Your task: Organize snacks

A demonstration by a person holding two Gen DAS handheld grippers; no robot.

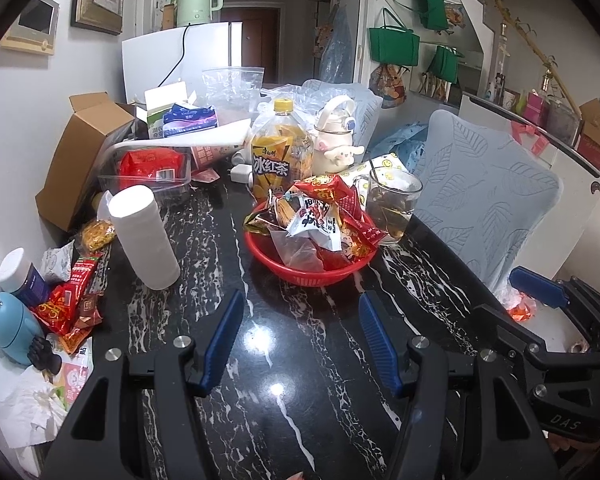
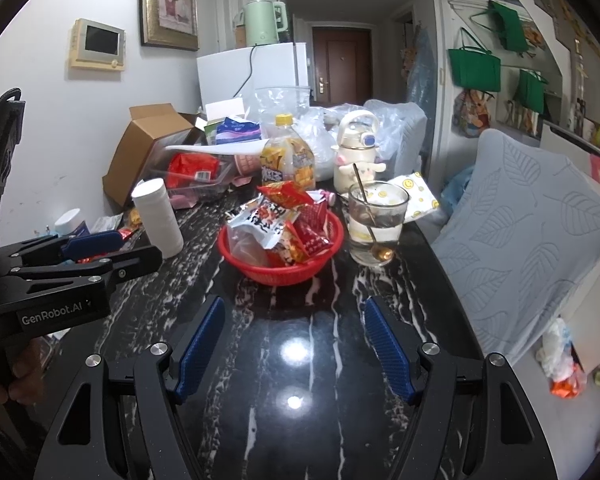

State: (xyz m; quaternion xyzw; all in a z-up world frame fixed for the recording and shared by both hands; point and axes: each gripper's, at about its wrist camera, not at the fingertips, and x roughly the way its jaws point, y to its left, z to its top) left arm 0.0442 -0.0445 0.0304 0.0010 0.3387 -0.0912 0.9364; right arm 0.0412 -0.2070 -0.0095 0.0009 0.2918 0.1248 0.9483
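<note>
On the black marbled tabletop (image 1: 300, 360), at 12 o'clock from both tongs: one red basket (image 1: 300, 274) heaped with snack packets (image 1: 320, 216). Behind it, one iced-tea bottle (image 1: 280, 152) and one cream flask (image 1: 336, 140). Just beside the basket at 2 o'clock, one glass (image 1: 392, 208) with a spoon in it. At 10 o'clock, one white tube (image 1: 144, 236), leaning, apart from the basket. Farther at 10 o'clock, one clear tray (image 1: 148, 172) holding a red packet, and one open cardboard box (image 1: 76, 160) tipped against the wall. At 9 o'clock by the tabletop's edge, a loose pile of red and orange snack wrappers (image 1: 72, 300), with a blue gadget (image 1: 8, 324) and a white-capped jar (image 1: 20, 276) close by. Bare stone between tongs and basket, nothing blocking.

Left tongs (image 1: 300, 344): pointing down and forward toward the basket, spread partway, empty. Right tongs (image 2: 296, 344): same downward tilt, spread somewhat wider, empty, level with the left pair. Two tongs in all, neither touching anything.
</note>
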